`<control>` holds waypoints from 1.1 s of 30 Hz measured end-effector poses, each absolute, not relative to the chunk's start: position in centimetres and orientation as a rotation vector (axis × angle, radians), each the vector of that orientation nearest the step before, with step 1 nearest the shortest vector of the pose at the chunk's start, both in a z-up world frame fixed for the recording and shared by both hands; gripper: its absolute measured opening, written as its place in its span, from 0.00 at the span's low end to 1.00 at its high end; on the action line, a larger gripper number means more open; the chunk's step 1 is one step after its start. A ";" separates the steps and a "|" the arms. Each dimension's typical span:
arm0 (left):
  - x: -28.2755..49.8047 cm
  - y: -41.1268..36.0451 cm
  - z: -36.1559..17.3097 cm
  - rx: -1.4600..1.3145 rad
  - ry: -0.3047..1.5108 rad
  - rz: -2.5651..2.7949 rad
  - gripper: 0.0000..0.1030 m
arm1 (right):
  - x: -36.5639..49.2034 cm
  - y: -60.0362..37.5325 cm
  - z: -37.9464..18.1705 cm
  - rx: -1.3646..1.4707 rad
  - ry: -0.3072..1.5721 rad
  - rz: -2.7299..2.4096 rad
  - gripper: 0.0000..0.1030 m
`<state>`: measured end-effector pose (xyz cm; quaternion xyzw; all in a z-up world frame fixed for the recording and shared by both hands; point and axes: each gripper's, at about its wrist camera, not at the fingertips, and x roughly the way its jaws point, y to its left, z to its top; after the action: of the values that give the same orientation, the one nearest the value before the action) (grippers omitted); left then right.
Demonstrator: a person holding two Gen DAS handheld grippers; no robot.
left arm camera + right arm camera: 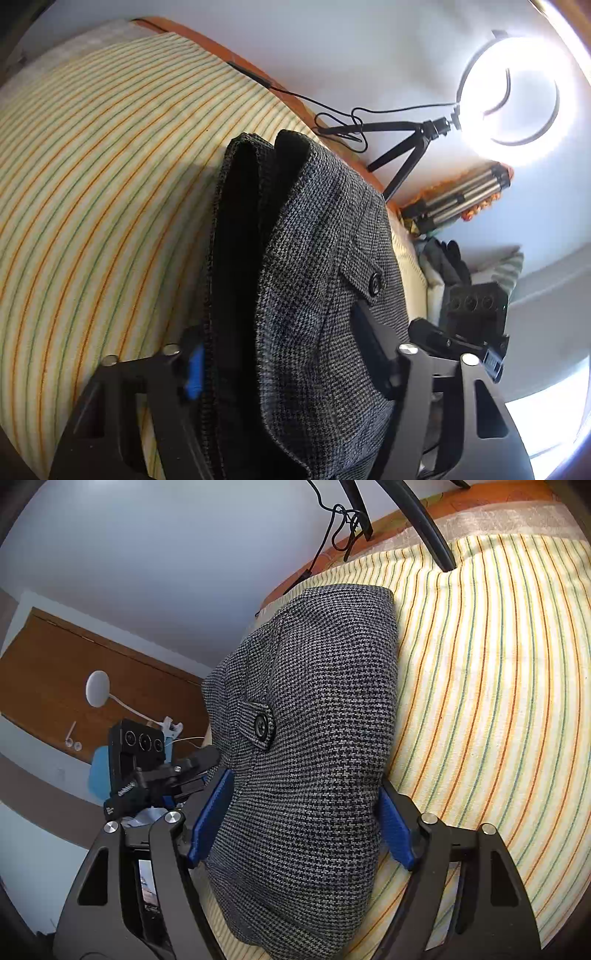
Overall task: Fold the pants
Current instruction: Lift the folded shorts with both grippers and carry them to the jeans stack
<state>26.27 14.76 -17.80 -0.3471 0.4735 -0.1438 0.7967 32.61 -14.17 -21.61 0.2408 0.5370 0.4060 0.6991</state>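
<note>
We've got the grey houndstooth wool pants [314, 709], folded into a thick bundle, on the striped yellow bedsheet [498, 701]. Left gripper [291, 365] & right gripper [299, 819] both straddle it w/ blue pads [397, 827] hugging the sides; can't tell if they actually pinch. We'd best square the edges, press flat.

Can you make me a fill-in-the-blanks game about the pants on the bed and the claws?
1. The folded pants lie on a ____ sheet.
2. The pocket flap closes with one black ____.
3. The pads on the right claw are coloured ____.
4. The bright round thing on the tripod is a ring ____.

Missing words: striped, button, blue, light
</note>
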 end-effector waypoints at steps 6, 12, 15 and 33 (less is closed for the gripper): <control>26.4 15.8 -18.6 -0.798 1.011 -0.305 0.61 | 32.8 -14.2 -22.1 0.517 1.193 0.881 0.59; 26.8 14.7 -18.3 -0.729 0.997 -0.295 0.53 | 32.2 -14.1 -21.4 0.430 1.158 0.868 0.65; 26.9 14.6 -18.5 -0.729 0.998 -0.272 0.34 | 31.9 -13.4 -21.1 0.374 1.160 0.840 0.37; 25.4 12.3 -14.3 -0.608 0.898 -0.294 0.24 | 28.1 -12.4 -14.5 0.167 0.992 0.797 0.14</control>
<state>25.37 12.27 -14.27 -0.2881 0.4259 -0.1393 0.8463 28.08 -12.35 -14.45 0.0780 0.4625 0.3715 0.8013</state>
